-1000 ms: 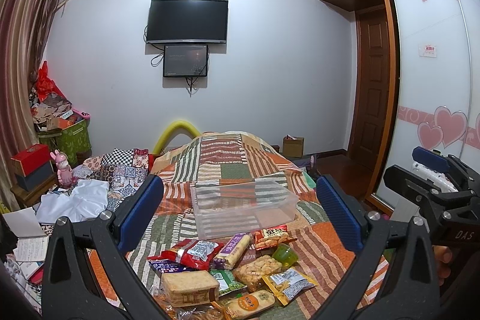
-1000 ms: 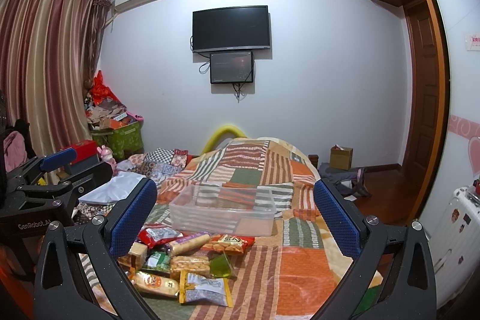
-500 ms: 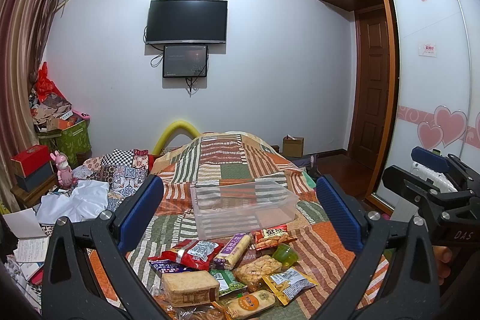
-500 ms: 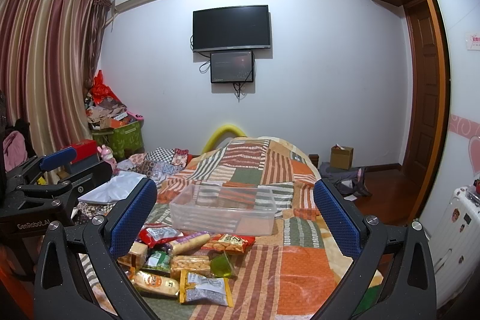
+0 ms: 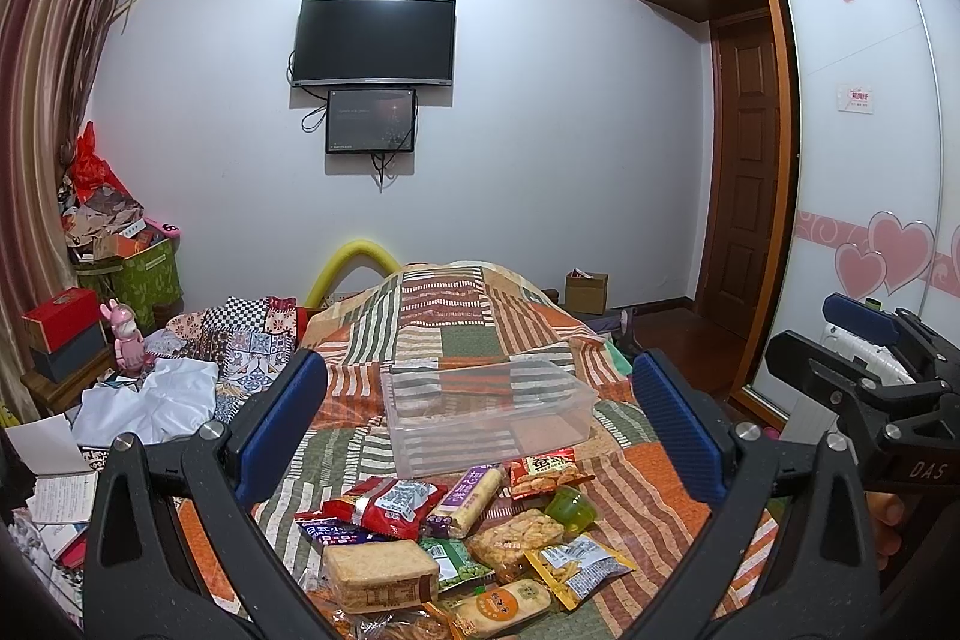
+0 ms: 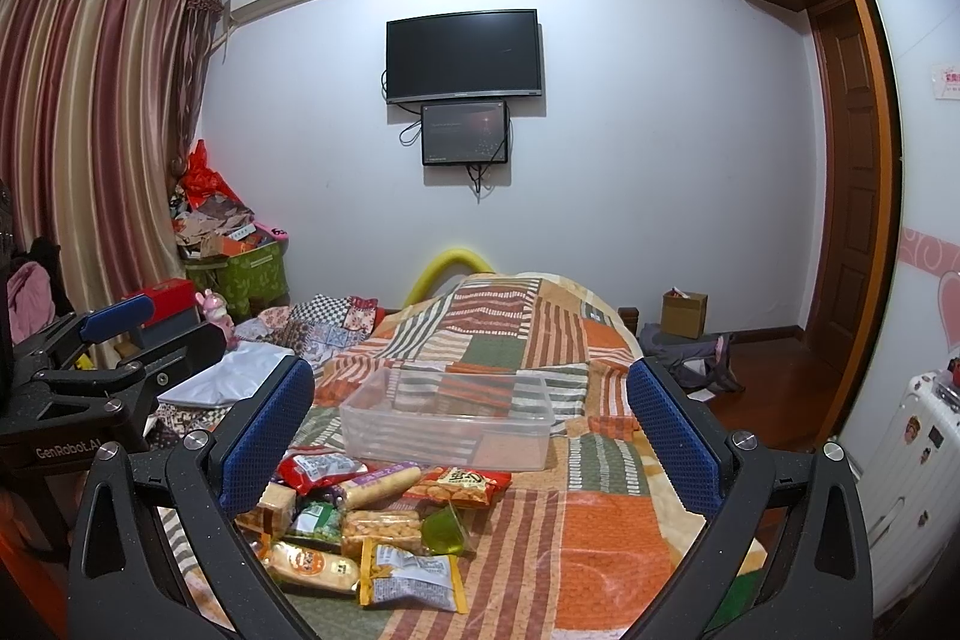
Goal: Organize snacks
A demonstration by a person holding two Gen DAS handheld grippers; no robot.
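While both hand-held grippers [image 5: 480, 424] [image 6: 471, 424] gape, clear bin [image 5: 489, 415] empty, snacks [image 5: 456, 538] heaped just beside.

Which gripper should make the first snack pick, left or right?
Probably left. The left hand-held gripper sits centred over the pile of packaged snacks; for the right hand-held gripper the pile lies off toward its left finger. Both are open and empty.

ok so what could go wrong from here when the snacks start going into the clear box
1. The snack packets overlap in a tight pile; closing on the red foil packet could drag the purple-wrapped roll beside it.
2. The clear plastic box sits on a soft patchwork quilt, so a nudge may slide or tip it.
3. The green jelly cup looks smooth and small; it might slip from the open left gripper or right gripper.
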